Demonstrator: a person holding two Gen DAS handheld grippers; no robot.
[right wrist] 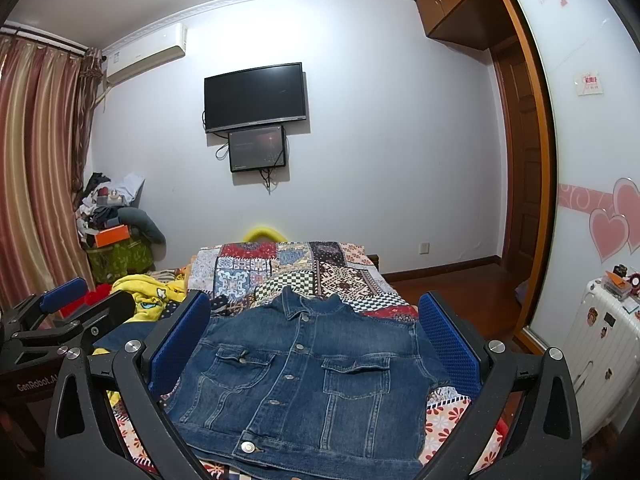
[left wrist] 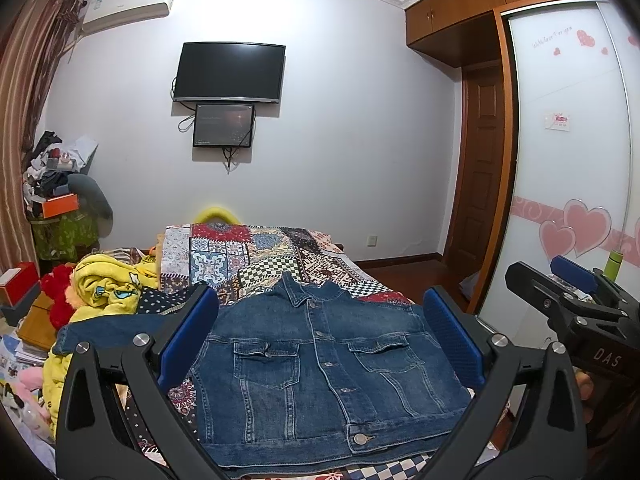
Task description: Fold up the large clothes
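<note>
A blue denim jacket [left wrist: 320, 372] lies front up and buttoned on the patchwork bed cover [left wrist: 248, 252], collar away from me. Its left sleeve [left wrist: 116, 328] stretches out to the left; the right sleeve is hidden, seemingly tucked under. My left gripper [left wrist: 320, 316] is open and empty, held above the jacket's hem. My right gripper [right wrist: 314, 316] is open and empty over the jacket [right wrist: 308, 376] too. The right gripper shows at the right edge of the left wrist view [left wrist: 560, 280], and the left gripper at the left edge of the right wrist view [right wrist: 76, 300].
A yellow blanket [left wrist: 108, 284] and red plush [left wrist: 60, 296] lie heaped on the bed's left side. A cluttered stack [left wrist: 56, 196] stands by the curtain. A wardrobe with sliding doors [left wrist: 572, 160] is on the right, with a white suitcase [right wrist: 600, 352] beside it.
</note>
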